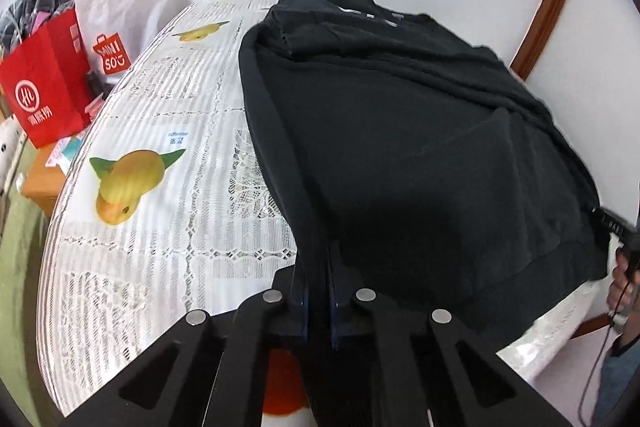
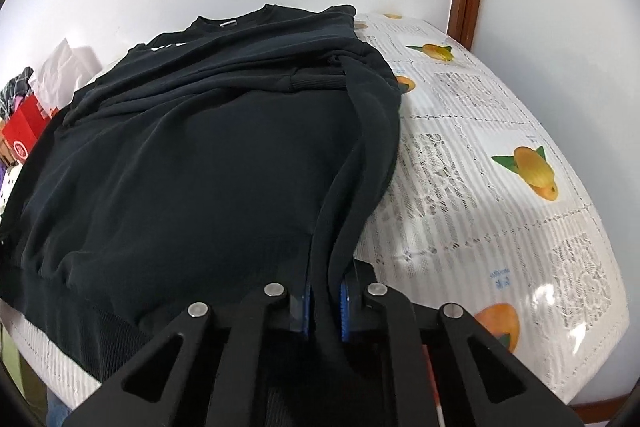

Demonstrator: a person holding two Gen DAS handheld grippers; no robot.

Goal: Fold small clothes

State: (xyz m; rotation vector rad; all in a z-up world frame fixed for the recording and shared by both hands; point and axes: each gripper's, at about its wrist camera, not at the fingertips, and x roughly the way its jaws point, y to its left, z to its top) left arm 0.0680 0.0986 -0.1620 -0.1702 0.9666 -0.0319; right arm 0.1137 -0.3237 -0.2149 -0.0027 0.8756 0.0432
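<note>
The left gripper (image 1: 318, 267) is pinching the near hem corner of the black sweatshirt (image 1: 400, 131), and the right gripper (image 2: 325, 291) is pinching the other corner. The sweatshirt is lying ahead on the tablecloth (image 1: 168, 227).

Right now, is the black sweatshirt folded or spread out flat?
Partly folded: the black sweatshirt has both sleeves laid inward across its body on the table, while the left gripper and right gripper pinch its hem corners.

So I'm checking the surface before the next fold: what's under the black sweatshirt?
Under the black sweatshirt lies a white tablecloth printed with fruit. What the cloth shows beneath the garment is covered.
</note>
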